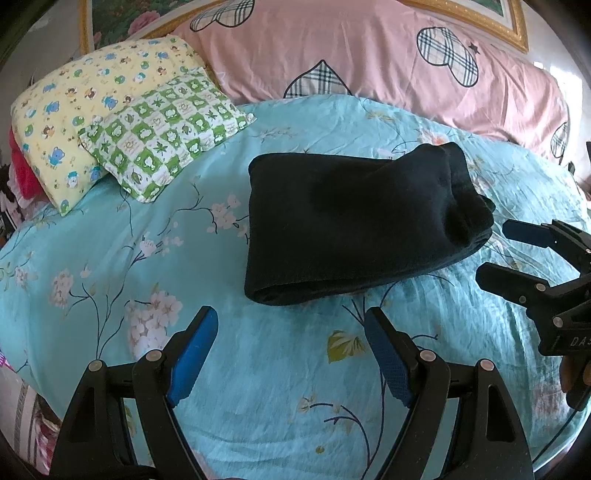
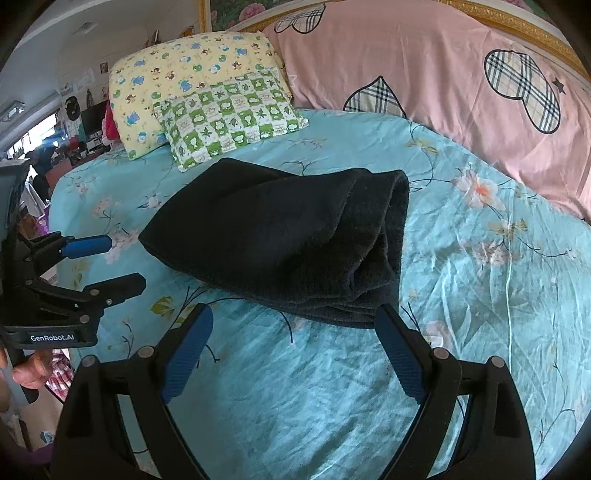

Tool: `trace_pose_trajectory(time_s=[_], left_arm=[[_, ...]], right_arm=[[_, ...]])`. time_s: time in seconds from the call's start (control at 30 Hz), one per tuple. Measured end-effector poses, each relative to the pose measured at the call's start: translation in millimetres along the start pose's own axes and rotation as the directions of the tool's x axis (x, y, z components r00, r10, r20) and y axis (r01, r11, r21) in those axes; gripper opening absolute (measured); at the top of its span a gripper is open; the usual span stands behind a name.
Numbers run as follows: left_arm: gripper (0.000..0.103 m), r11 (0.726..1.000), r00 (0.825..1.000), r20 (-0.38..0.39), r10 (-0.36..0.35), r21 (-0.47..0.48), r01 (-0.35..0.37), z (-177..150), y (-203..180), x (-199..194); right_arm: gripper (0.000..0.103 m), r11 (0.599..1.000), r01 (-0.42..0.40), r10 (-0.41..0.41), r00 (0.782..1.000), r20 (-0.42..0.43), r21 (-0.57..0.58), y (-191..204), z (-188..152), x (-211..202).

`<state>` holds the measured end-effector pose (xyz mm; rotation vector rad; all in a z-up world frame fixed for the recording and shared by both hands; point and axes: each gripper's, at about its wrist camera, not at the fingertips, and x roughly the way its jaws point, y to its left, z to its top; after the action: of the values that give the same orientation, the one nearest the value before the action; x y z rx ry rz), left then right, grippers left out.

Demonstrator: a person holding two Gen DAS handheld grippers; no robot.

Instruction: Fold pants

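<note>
Left wrist view: the left gripper [image 1: 290, 317] hangs above the bedspread with its blue pads spread wide and nothing between them. The right gripper [image 2: 293, 315] stands the same way in its own view, jaws apart and empty, its right fingertip just at the near edge of the pants [image 2: 280, 236]. Each gripper also shows in the other's camera, off to the side and clear of the cloth.

The pants, dark and fleecy, lie as a thick folded bundle in the middle of the bed, well short of the pillows. By the look of it the folding is done or close to it.

The bundle's right end bulges and its layers gape, so I judge it could spring open or slump if it is nudged. A fingertip catching the near hem while pulling away would drag the top layer and spoil the fold. Pinching only one layer for a further fold would peel the stack apart.

The turquoise bedspread [image 1: 184, 369], printed with blossoms and branches, is soft and creased, so the bundle can slide or tip on it. Beyond lie a green checked pillow [image 1: 166, 136] resting on a yellow cartoon pillow [image 1: 92, 96], then a long pink pillow [image 1: 369, 66] with plaid hearts against a gilt-framed picture [image 1: 513, 22]. In the right wrist view a cluttered room opens to the left.
</note>
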<state>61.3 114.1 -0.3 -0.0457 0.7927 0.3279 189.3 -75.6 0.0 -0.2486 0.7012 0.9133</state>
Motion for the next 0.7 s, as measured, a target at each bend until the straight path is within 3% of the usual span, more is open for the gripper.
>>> trace_pose_trajectory(time_s=[0.7], left_arm=[[0.082, 1.000, 1.000, -0.010, -0.005, 0.011, 0.005, 5.4, -6.0, 5.2]], right_arm=[[0.089, 1.000, -0.020, 0.020, 1.000, 0.007, 0.008, -7.3, 4.7, -0.8]])
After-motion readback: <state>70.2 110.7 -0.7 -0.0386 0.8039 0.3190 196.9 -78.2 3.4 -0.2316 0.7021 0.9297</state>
